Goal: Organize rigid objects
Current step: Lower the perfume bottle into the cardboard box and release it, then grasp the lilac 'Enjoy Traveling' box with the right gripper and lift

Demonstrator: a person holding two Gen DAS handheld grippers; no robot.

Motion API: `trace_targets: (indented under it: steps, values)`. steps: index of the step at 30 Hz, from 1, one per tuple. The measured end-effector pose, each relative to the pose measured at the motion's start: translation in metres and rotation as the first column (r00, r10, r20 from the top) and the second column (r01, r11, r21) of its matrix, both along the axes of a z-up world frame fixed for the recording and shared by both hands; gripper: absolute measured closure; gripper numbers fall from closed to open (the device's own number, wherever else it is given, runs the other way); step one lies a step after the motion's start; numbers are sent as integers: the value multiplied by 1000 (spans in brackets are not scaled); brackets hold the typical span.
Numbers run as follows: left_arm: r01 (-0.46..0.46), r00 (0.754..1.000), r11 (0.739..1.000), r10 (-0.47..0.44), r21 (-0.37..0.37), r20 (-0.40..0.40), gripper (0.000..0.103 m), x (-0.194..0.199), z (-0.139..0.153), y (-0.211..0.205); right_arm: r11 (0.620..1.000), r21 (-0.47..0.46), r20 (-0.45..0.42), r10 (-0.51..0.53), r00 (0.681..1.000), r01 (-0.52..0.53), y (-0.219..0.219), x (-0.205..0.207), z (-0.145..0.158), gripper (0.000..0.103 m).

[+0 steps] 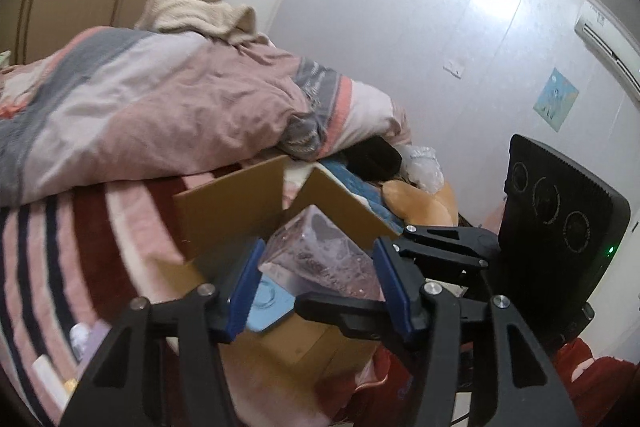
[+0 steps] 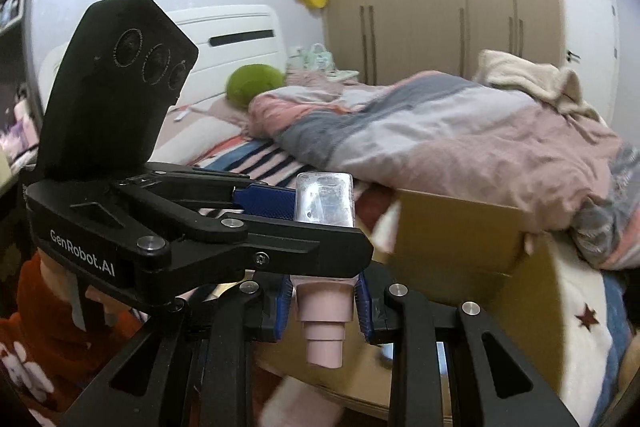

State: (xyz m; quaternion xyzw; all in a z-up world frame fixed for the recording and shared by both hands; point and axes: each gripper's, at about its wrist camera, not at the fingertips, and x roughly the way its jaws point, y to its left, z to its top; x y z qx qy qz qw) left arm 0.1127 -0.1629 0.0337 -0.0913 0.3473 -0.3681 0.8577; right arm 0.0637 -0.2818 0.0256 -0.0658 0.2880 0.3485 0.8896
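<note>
Both grippers grip one clear pink bottle (image 1: 320,255) with a pink stepped cap (image 2: 325,323), held above an open cardboard box (image 1: 236,211) on the bed. My left gripper (image 1: 320,283) is shut on the bottle's clear body, blue pads on both sides. My right gripper (image 2: 325,303) is shut on the bottle at the neck by the cap. In the right wrist view the left gripper (image 2: 320,205) crosses from the left and holds the bottle's upper body (image 2: 325,201). The box (image 2: 456,227) lies just behind and below. A light blue object (image 1: 268,303) lies inside the box.
A rumpled pink and grey duvet (image 1: 160,99) lies behind the box on the striped bed sheet (image 1: 60,267). Small items (image 1: 80,339) lie on the sheet at the left. A plush toy (image 1: 416,199) and a plastic bag (image 1: 424,167) sit right of the box. Wardrobes (image 2: 440,7) stand behind.
</note>
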Motion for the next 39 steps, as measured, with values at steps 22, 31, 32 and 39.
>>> trace_targets:
  steps: [22, 31, 32, 39]
  values:
    - [-240, 970, 952, 229, 191, 78, 23, -2, 12, 51, 982, -172, 7, -73, 997, 73, -10, 16, -10, 50]
    - [-457, 890, 861, 437, 225, 133, 17, -45, -16, 173, 983, -84, -35, 162, 986, -164, 92, -23, -9, 40]
    - [-468, 884, 855, 449, 225, 131, 17, -46, -23, 181, 980, -91, -47, 172, 984, -175, 105, -24, -14, 39]
    - [-504, 862, 835, 504, 222, 58, 17, -40, -74, 230, 955, -216, -149, 172, 974, -202, 179, -11, -81, 22]
